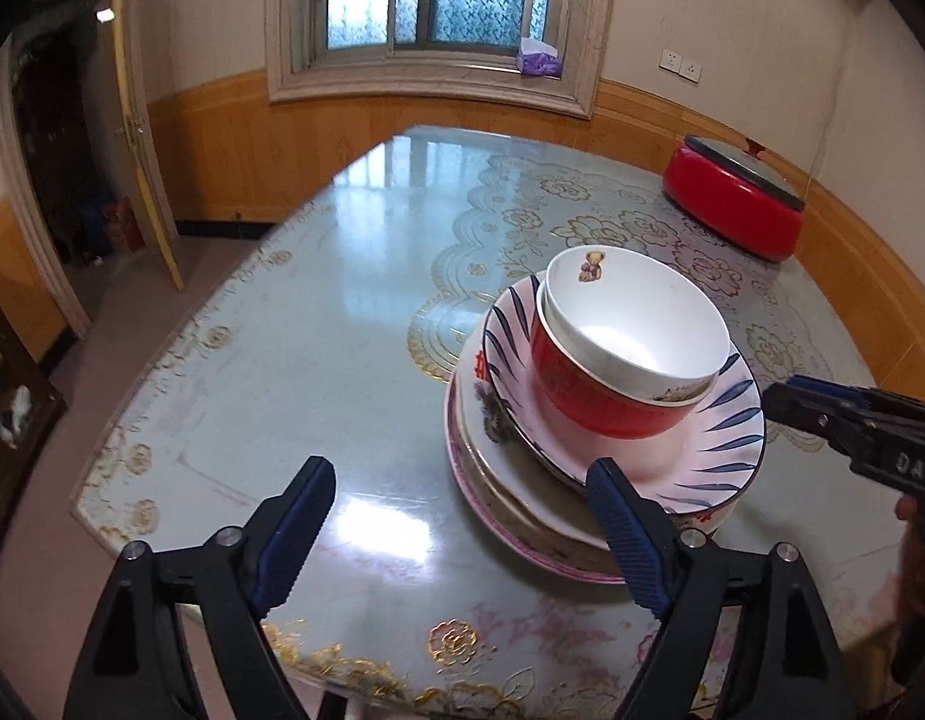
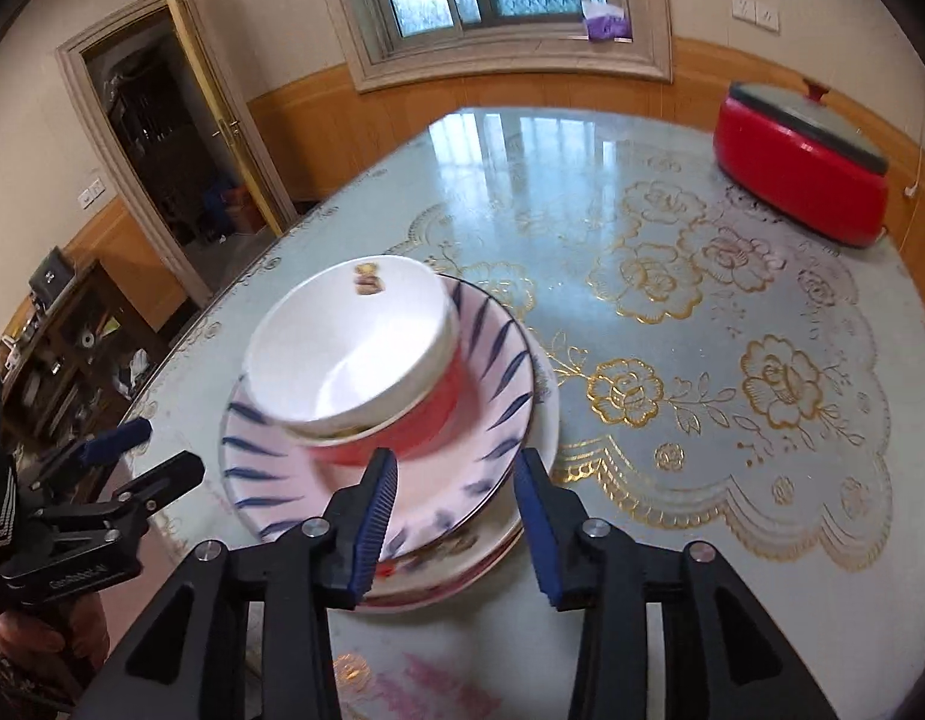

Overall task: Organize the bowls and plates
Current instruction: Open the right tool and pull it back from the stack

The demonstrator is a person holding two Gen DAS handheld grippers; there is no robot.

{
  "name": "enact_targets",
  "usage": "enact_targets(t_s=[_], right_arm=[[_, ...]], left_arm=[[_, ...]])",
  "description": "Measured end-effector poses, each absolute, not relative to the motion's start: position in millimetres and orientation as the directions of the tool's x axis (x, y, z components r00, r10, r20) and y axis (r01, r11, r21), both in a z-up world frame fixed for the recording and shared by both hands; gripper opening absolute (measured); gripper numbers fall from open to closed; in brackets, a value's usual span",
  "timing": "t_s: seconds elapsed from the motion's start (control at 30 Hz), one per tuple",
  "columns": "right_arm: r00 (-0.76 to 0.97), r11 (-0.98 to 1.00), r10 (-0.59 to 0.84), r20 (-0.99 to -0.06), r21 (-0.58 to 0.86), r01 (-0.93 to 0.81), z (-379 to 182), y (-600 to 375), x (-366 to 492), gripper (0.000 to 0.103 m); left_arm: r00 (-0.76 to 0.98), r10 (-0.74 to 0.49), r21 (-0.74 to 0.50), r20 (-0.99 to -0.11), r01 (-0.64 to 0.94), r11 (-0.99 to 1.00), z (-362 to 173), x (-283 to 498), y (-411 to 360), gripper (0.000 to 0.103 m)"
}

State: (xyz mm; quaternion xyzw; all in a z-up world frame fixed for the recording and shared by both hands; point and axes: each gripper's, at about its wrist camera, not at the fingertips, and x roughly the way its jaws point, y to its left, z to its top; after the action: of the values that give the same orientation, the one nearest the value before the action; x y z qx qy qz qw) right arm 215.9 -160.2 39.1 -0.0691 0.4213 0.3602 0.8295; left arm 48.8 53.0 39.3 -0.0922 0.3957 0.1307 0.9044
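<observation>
On the glass-topped table (image 1: 282, 330) stands one stack of dishes. A white bowl (image 1: 630, 312) with a small bear print sits tilted inside a red bowl (image 1: 582, 396). Both rest on a blue-striped plate (image 1: 720, 438), with more plates (image 1: 510, 480) under it, the lowest pink-rimmed. My left gripper (image 1: 459, 474) is open at the stack's near left edge, holding nothing. In the right wrist view my right gripper (image 2: 458, 459) is open just in front of the striped plate (image 2: 498, 360); its pads do not press on it. The white bowl (image 2: 342, 348) is motion-blurred there.
A red pot (image 1: 732, 204) with a grey lid stands at the table's far right. A purple tissue pack (image 1: 537, 57) lies on the windowsill. An open door (image 1: 141, 138) is at the left. A dark shelf (image 2: 60, 348) stands beyond the table's left edge.
</observation>
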Motion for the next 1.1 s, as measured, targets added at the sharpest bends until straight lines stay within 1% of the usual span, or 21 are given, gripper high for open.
enact_targets(t_s=[0.03,0.07,0.1,0.2,0.3,0.47,0.57,0.7,0.8,1.1], right_arm=[[0.377,0.724,0.545,-0.749,0.193,-0.663,40,-161,213,0.041],[0.364,0.714,0.549,-0.753,0.195,-0.673,41,-161,208,0.041],[0.352,0.706,0.548,-0.759,0.195,-0.68,41,-161,204,0.041],[0.334,0.7,0.54,-0.772,0.192,-0.688,38,-163,196,0.042],[0.305,0.706,0.53,-0.791,0.213,-0.675,29,-164,192,0.042],[0.307,0.715,0.503,-0.808,0.19,-0.673,22,-164,184,0.042],[0.318,0.725,0.493,-0.81,0.181,-0.665,19,-164,180,0.047],[0.381,0.758,0.48,-0.79,0.155,-0.634,15,-165,169,0.047],[0.416,0.783,0.472,-0.778,0.152,-0.604,12,-163,158,0.047],[0.461,0.815,0.445,-0.768,0.134,-0.563,10,-149,126,0.047]], left_arm=[[0.651,0.183,-0.054,-0.737,-0.326,0.944,43,45,50,0.089],[0.646,0.199,-0.048,-0.737,-0.344,0.938,44,42,49,0.096],[0.634,0.222,-0.042,-0.741,-0.374,0.927,47,39,47,0.099],[0.618,0.246,-0.046,-0.746,-0.417,0.908,51,28,39,0.1],[0.592,0.287,-0.014,-0.753,-0.45,0.893,53,23,31,0.103],[0.545,0.29,-0.006,-0.786,-0.476,0.879,48,21,23,0.103],[0.536,0.27,-0.005,-0.8,-0.456,0.89,42,21,21,0.103],[0.579,0.232,-0.021,-0.782,-0.396,0.918,39,19,20,0.103],[0.594,0.218,0.0,-0.774,-0.344,0.939,40,19,22,0.103],[0.638,0.209,0.004,-0.741,-0.307,0.952,42,8,46,0.103]])
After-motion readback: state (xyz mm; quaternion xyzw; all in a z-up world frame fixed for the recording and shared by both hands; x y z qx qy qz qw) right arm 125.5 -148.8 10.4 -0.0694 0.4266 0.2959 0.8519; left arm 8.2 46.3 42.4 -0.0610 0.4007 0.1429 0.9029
